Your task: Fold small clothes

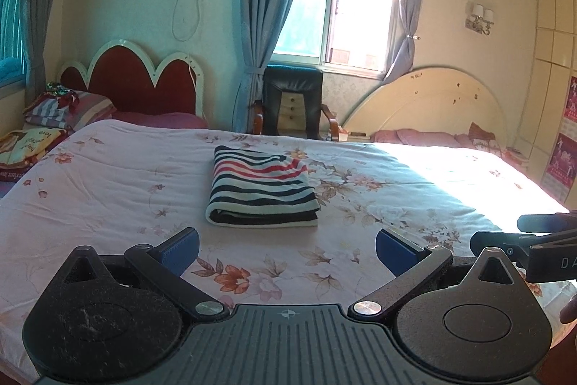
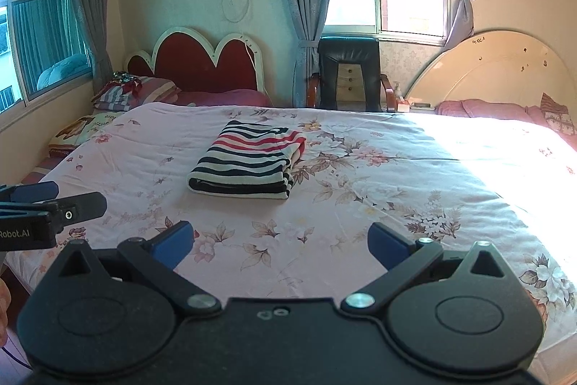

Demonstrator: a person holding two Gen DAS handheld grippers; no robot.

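Your left gripper (image 1: 286, 249) and your right gripper (image 2: 279, 242) both stand released, blue pads (image 1: 180, 255) spread wide with nothing between them, each held low over the near part of the floral bedspread (image 1: 108, 190). The striped garment (image 1: 261, 186), banded in dark, white and red, lies folded into a compact rectangle at the middle of the bed, straight ahead of both grippers and well apart from the fingertips; its rolled fold edge faces you. In the left wrist view the right gripper enters at the right edge, and the letters "DA" can be read on its body; in the right wrist view the left gripper enters at the left edge bearing "Robot.AI". A small chest of drawers (image 2: 348, 80) stands behind the black armchair (image 2: 348, 71) under the window; its drawers are closed, so their contents cannot be told. A printed cushion (image 1: 25, 145) at the far left carries writing too small to read reliably.
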